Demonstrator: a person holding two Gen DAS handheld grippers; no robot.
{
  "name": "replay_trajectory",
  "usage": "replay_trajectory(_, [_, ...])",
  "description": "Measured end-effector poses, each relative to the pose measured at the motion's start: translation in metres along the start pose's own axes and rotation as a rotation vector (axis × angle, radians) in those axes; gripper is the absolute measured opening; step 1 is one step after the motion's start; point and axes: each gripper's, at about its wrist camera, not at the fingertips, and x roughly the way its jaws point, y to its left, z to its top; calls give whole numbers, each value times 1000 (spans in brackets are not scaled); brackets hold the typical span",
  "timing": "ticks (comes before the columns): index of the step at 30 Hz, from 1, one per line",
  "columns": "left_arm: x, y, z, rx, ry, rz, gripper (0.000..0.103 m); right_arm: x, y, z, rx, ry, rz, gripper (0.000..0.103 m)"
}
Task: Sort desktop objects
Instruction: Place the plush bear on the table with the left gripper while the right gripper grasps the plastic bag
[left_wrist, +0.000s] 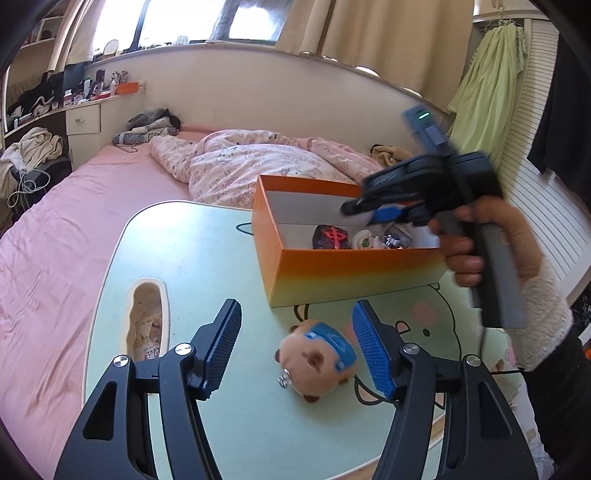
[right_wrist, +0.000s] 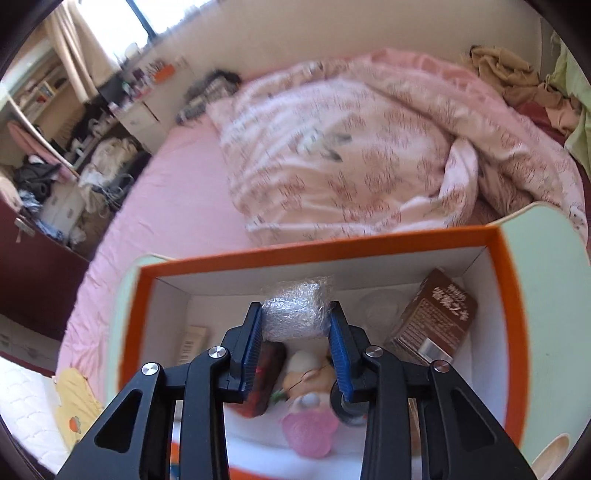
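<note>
A small brown plush bear with a blue headband (left_wrist: 317, 356) lies on the pale green table (left_wrist: 192, 258). My left gripper (left_wrist: 295, 308) stands open around it, and neither blue pad touches the bear. An orange box (left_wrist: 354, 273) stands just behind the bear. My right gripper (right_wrist: 295, 314) hangs over the box (right_wrist: 314, 251), shut on a clear bubble-wrapped bundle (right_wrist: 295, 310). In the left wrist view the right gripper (left_wrist: 365, 214) reaches over the box from the right, held by a hand (left_wrist: 491, 236).
Inside the box lie a brown carton (right_wrist: 432, 321), a dark red item (right_wrist: 266, 376), a small doll (right_wrist: 310, 376) and a pink piece (right_wrist: 310, 428). The table has an oval slot (left_wrist: 146, 321) on its left. A bed with a pink quilt (left_wrist: 240, 162) surrounds the table.
</note>
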Motion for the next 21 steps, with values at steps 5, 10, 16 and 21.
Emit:
replay_trajectory(5, [2, 6, 3, -34, 15, 13, 64, -57, 8, -19, -25, -110, 97, 33])
replay_trajectory(10, [0, 13, 12, -69, 22, 34, 65, -106, 22, -75, -145, -198, 68, 34])
replay_trajectory(16, [-3, 15, 29, -119, 17, -13, 70, -95, 18, -148, -188, -182, -13, 34])
replay_trajectory(21, [-6, -2, 38, -67, 3, -22, 70, -67, 7, -170, -176, -150, -74, 34])
